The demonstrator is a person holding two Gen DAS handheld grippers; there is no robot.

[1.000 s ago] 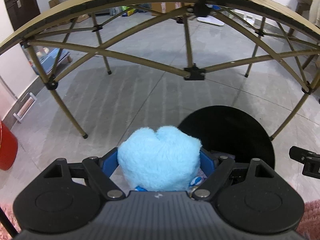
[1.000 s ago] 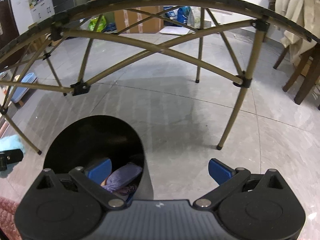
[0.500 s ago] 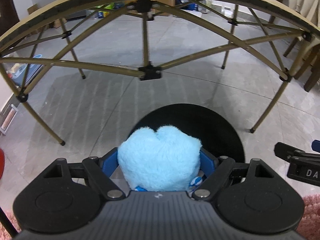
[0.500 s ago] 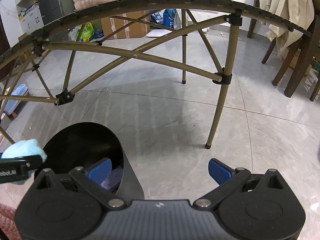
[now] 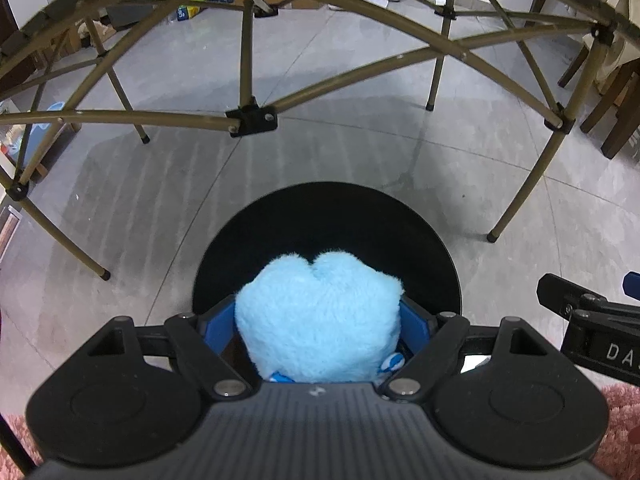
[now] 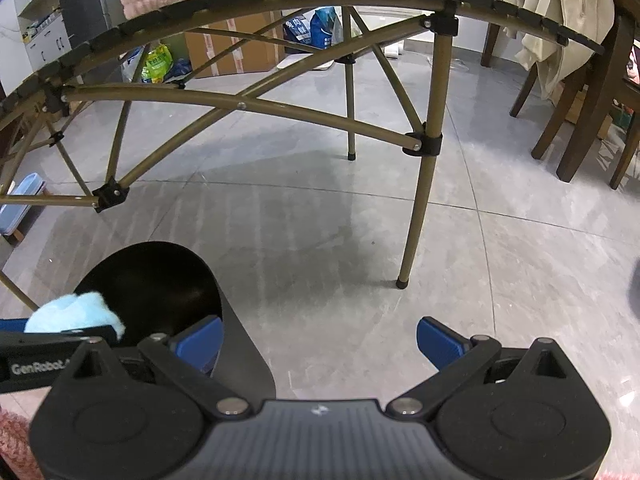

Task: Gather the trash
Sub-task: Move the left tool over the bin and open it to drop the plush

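Note:
A fluffy light-blue plush item (image 5: 320, 316) fills the space between the blue pads of my left gripper (image 5: 320, 322), which is shut on it. It hangs directly over the round black bin (image 5: 328, 220) on the floor. The right wrist view shows the same plush item (image 6: 76, 314) and the bin (image 6: 160, 272) at lower left. My right gripper (image 6: 318, 340) stands open over bare tile with nothing between its fingers, its left pad beside the bin's rim. Its black body (image 5: 592, 332) shows at the right edge of the left wrist view.
A folding table with olive metal legs (image 6: 420, 208) arches over the grey tiled floor (image 6: 340, 240). Wooden chairs (image 6: 580, 120) with a pale garment stand at right. Boxes and bags (image 6: 240, 52) lie behind. A pink rug edge (image 5: 624, 420) shows at lower right.
My left gripper has carried the plush item rightward until it sits centred over the bin. The right gripper has drifted slightly right, away from the bin.

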